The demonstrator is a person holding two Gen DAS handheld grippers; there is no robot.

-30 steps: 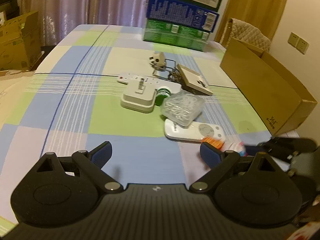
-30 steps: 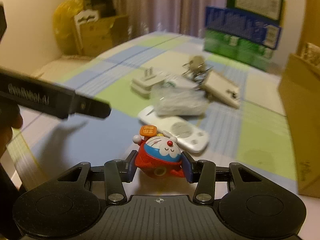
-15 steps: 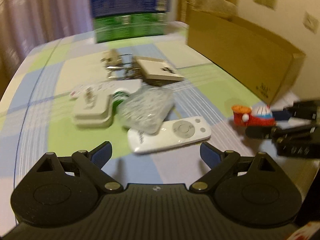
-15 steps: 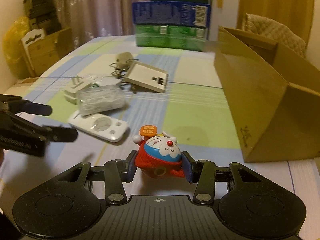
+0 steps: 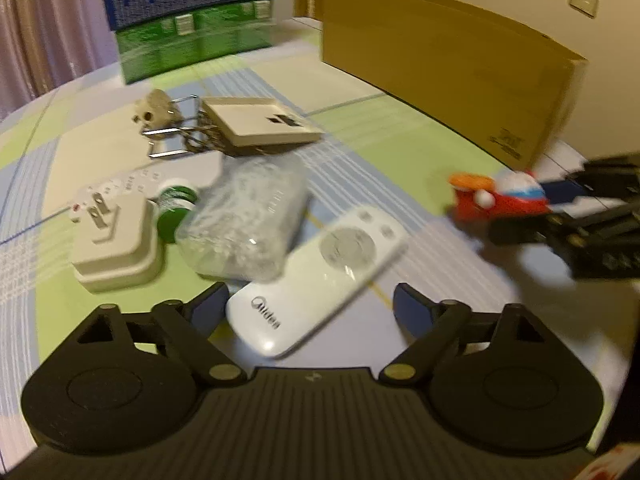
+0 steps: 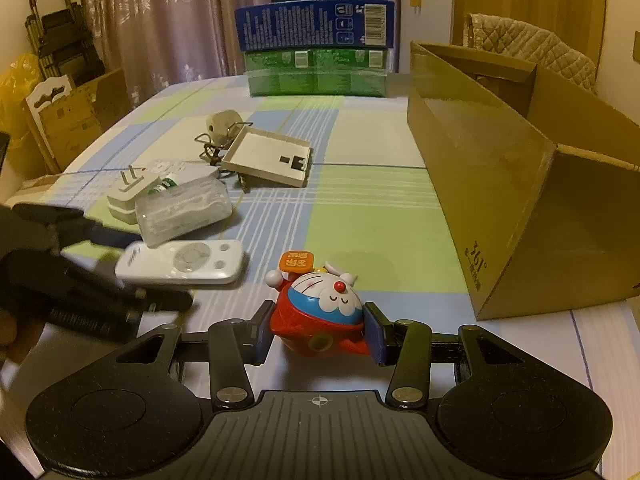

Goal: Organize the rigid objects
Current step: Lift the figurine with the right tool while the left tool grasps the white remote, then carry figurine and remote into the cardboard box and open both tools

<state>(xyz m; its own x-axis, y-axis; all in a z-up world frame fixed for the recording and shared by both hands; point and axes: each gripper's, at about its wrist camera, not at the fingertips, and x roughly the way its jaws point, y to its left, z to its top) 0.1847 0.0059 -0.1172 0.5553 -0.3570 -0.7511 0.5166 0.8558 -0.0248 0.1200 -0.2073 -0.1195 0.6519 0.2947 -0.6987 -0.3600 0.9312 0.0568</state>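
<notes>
A white remote (image 5: 320, 276) lies on the checked cloth, its near end between the fingers of my left gripper (image 5: 308, 304). The jaws are closing and the pads stand clear of the remote. In the right wrist view that left gripper (image 6: 80, 280) hovers over the same remote (image 6: 184, 262). My right gripper (image 6: 318, 328) is shut on a red and blue cat toy (image 6: 320, 304) just above the table. The toy (image 5: 500, 196) and the right gripper (image 5: 580, 220) show at the right of the left wrist view.
Behind the remote lie a clear plastic box (image 5: 248, 216), a white plug adapter (image 5: 116, 244), a green-capped bottle (image 5: 176, 208) and a beige flat box (image 5: 260, 124). An open cardboard box (image 6: 500, 184) stands at the right. Stacked cartons (image 6: 316, 52) stand at the far edge.
My left gripper has swung right and come down over the remote, and its jaws have narrowed. My right gripper, still holding the toy, turned towards the cardboard box, then kept still.
</notes>
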